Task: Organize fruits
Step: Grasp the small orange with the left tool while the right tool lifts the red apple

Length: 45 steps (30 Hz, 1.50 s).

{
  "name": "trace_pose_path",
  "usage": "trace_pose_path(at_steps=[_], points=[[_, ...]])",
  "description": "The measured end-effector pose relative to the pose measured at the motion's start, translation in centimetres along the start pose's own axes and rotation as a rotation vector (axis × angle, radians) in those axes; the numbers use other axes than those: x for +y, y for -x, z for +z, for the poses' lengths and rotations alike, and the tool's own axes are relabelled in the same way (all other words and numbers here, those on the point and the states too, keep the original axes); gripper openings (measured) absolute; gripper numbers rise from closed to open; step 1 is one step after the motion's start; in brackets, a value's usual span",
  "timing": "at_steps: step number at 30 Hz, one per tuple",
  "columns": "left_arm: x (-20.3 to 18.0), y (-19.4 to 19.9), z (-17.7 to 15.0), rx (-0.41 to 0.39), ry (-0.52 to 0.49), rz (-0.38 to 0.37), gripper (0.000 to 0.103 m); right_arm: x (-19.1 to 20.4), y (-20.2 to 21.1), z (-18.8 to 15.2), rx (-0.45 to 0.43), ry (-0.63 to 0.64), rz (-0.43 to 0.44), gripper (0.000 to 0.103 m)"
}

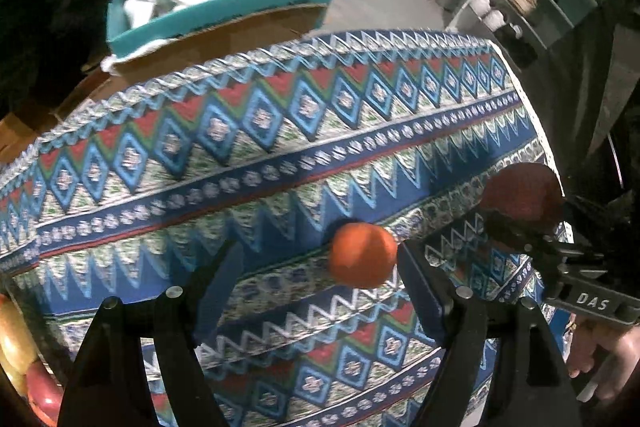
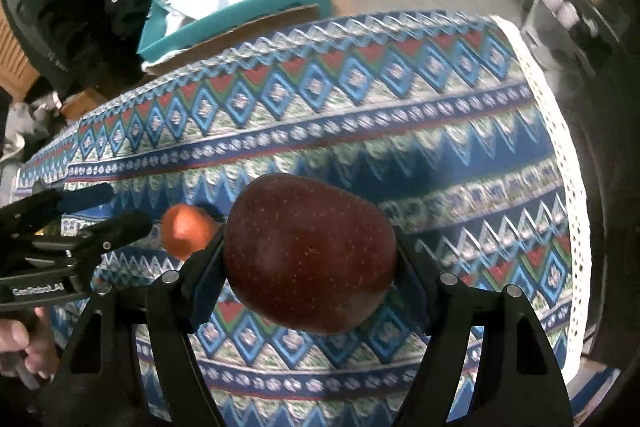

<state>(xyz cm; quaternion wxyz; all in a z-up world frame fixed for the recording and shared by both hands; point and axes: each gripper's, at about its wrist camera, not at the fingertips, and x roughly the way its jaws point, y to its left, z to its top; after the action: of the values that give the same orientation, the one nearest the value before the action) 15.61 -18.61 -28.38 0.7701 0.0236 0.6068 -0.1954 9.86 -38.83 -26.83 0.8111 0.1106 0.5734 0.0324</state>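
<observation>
Counter (image 2: pixel 440 155) under patterned cloth, mostly bare. Right gripper (image 2: pixel 310 259) clamped on dark red apple (image 2: pixel 310 251) at frame centre — lifted clear for carrying. Left gripper (image 1: pixel 320 267) open, empty — orange (image 1: pixel 362 254) lies on cloth beside its right finger, likely next pick.
</observation>
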Motion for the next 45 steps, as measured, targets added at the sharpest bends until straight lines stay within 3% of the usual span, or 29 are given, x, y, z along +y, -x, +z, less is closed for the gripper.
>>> trace_pose_path(at_steps=[6,17,20,22,24,28,45], points=[[-1.7,-2.7,-0.6,0.048,-0.033,0.030,0.081,-1.5,-0.4,-0.9,0.012,-0.026,-0.006,0.075],[-3.5,-4.9,-0.6,0.054,-0.076,0.051,0.080,-2.1,-1.3,-0.8,0.022,-0.035,0.010,0.075],[-3.6,-5.1,-0.7,0.046,-0.081,0.040,0.066,-2.0,-1.5,-0.7,0.023,-0.034,0.012,0.075],[-3.9,-5.0,-0.7,0.034,-0.105,0.005,0.048,-1.7,-1.5,-0.6,0.022,-0.026,0.014,0.075],[-3.9,-4.9,-0.9,0.028,-0.115,0.018,0.046,-1.3,-1.5,-0.6,0.019,-0.018,0.015,0.075],[-3.9,-4.0,-1.7,0.003,-0.140,0.043,0.046,-0.4,-1.2,-0.4,0.014,0.008,0.000,0.075],[-2.5,4.4,-2.0,-0.125,-0.105,0.018,0.045,3.9,4.4,0.4,-0.100,0.113,0.010,0.075]])
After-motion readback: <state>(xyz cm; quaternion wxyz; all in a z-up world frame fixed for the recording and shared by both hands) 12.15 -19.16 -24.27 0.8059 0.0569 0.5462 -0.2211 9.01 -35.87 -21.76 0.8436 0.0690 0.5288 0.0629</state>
